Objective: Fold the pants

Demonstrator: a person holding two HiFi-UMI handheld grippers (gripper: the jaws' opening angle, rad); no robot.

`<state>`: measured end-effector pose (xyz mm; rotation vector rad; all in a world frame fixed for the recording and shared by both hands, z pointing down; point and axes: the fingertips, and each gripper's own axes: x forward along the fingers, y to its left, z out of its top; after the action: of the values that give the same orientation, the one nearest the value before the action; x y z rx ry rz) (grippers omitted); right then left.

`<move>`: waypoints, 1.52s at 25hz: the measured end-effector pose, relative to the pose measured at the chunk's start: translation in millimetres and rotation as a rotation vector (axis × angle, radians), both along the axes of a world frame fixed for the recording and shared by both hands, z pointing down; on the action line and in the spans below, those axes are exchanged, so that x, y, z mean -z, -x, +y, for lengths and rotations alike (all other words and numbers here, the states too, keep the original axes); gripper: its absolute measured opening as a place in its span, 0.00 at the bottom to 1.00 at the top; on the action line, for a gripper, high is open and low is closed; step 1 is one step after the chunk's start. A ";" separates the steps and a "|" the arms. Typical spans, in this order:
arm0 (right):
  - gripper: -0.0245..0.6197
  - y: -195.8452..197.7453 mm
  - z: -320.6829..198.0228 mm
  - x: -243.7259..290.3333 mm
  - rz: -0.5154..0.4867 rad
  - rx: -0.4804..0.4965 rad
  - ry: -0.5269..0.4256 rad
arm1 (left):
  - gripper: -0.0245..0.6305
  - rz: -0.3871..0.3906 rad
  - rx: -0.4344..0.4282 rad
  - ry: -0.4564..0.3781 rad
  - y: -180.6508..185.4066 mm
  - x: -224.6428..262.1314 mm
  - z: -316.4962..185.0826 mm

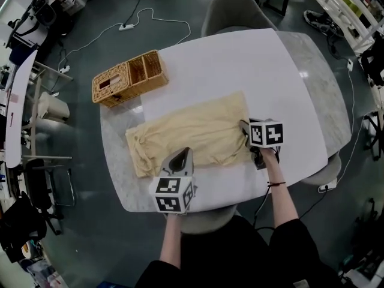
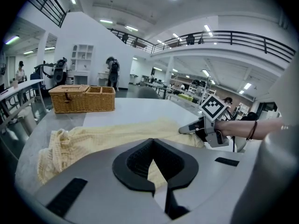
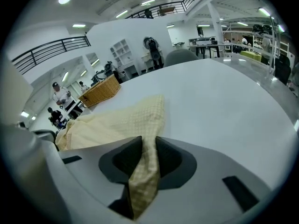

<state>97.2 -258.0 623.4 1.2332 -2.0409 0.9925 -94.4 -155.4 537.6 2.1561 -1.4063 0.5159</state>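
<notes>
Pale yellow pants (image 1: 192, 134) lie flat across the white table (image 1: 240, 65), waistband bunched at the left. My right gripper (image 1: 247, 138) sits at the cloth's right end, shut on it. In the right gripper view a checked fold of the pants (image 3: 121, 120) runs between the pads of that gripper (image 3: 148, 141). My left gripper (image 1: 180, 156) rests at the near edge of the pants, left of the middle. In the left gripper view its jaws (image 2: 152, 141) stand nearly together, with a thin strip of the pants (image 2: 112, 134) in the slit. The right gripper (image 2: 187, 129) shows there too.
A wicker basket (image 1: 129, 78) with an open compartment stands at the table's far left corner, beyond the pants. A grey chair (image 1: 234, 11) is pushed in at the far side. Bare tabletop lies beyond and to the right of the pants.
</notes>
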 end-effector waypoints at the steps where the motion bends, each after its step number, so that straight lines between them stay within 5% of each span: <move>1: 0.17 1.1 -0.1 1.4 -0.009 -0.003 0.001 | 0.05 -0.002 0.006 -0.002 2.5 1.2 1.0; 17: 0.09 25.3 10.7 65.5 -0.135 -0.025 -0.025 | 0.05 -0.020 0.121 -0.046 72.0 19.3 36.8; 38: 0.09 149.9 43.3 148.9 -0.091 0.051 -0.130 | 0.05 0.037 0.147 -0.088 175.3 32.6 67.5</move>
<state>-52.8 -214.6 474.4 1.2142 -2.2271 0.9204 -269.7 -87.8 505.0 2.0978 -1.5787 0.3638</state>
